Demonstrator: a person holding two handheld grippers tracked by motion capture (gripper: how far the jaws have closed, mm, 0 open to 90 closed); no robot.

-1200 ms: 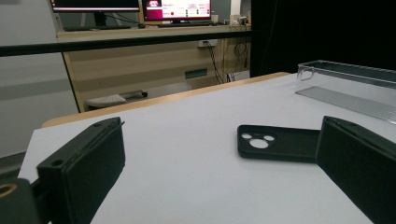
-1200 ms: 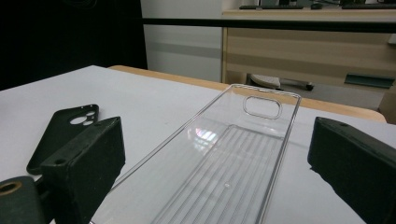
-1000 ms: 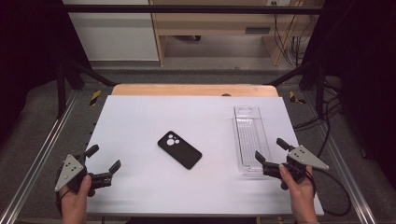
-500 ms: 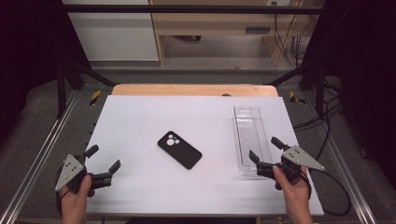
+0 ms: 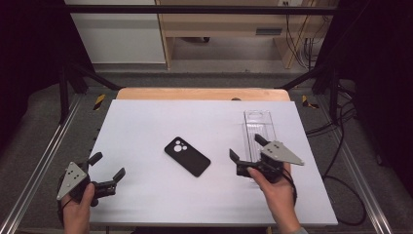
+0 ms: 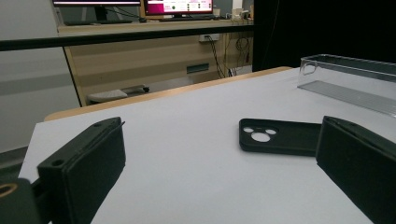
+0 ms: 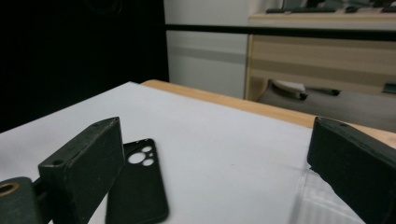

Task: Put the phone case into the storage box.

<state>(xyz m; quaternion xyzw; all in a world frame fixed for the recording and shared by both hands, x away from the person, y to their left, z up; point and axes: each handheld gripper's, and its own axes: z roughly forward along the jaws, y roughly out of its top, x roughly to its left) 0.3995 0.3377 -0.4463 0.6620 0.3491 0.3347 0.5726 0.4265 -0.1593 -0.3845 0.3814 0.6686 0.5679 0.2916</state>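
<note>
Both hand-held grippers wide, holding nothing.
Right hand-held gripper (image 5: 248, 147), frame centre-right, should probably straddle the phone case (image 5: 187, 156) squarely before closing.

1. Left gripper (image 5: 106, 168) sits low at the table's (image 5: 146, 122) near-left corner, jaws spread
2. Black phone case (image 5: 187, 156) lies between both grippers
3. Right gripper (image 5: 246, 149), jaws apart, overlaps the clear tray (image 5: 259, 122)

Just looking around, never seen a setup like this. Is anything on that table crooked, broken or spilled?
Nothing looks broken or spilled. The black phone case lies flat mid-table at a slant to the table's edges, camera holes toward the far left. The clear tray lies straight, with the open right gripper above its near end.
</note>
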